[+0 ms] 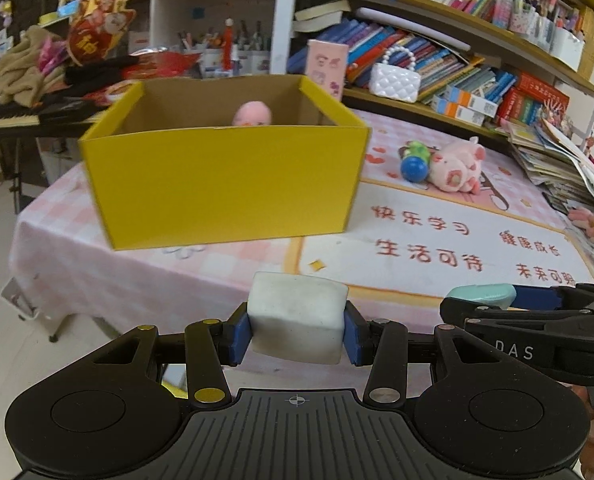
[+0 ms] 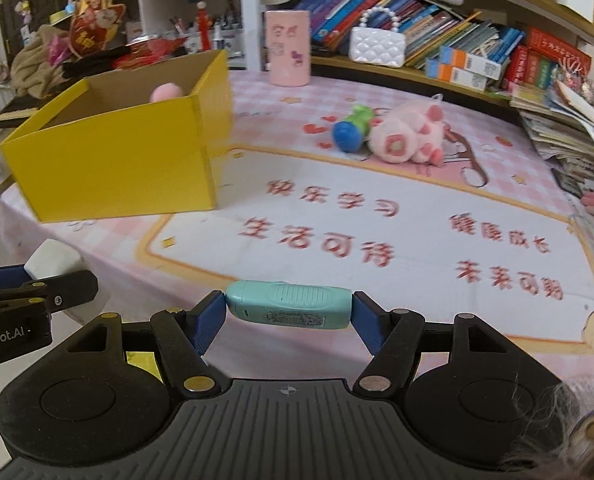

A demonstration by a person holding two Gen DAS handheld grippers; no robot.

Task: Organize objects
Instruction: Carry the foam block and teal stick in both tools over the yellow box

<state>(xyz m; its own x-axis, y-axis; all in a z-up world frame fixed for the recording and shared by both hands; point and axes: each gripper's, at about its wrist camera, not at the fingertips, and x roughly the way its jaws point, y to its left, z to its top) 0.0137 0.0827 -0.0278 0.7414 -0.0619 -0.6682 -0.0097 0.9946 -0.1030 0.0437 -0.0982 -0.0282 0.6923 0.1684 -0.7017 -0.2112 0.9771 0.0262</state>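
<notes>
My left gripper (image 1: pixel 297 330) is shut on a white foam block (image 1: pixel 297 316), held in the air before the table's near edge. It also shows at the left of the right wrist view (image 2: pixel 53 260). My right gripper (image 2: pixel 289 318) is shut on a teal oblong case (image 2: pixel 289 306), held crosswise; the case tip shows in the left wrist view (image 1: pixel 481 296). An open yellow box (image 1: pixel 225 184) stands on the table's left part, with a pink toy (image 1: pixel 253 114) inside. A pink plush pig (image 2: pixel 409 136) and a blue-green toy (image 2: pixel 351 128) lie on the mat to the right.
A pink mat with red characters (image 2: pixel 337 240) covers the table. A pink cylinder (image 2: pixel 289 48) and a white quilted handbag (image 2: pixel 377 46) stand at the back. Bookshelves line the back; a paper stack (image 2: pixel 569 136) crowds the right edge.
</notes>
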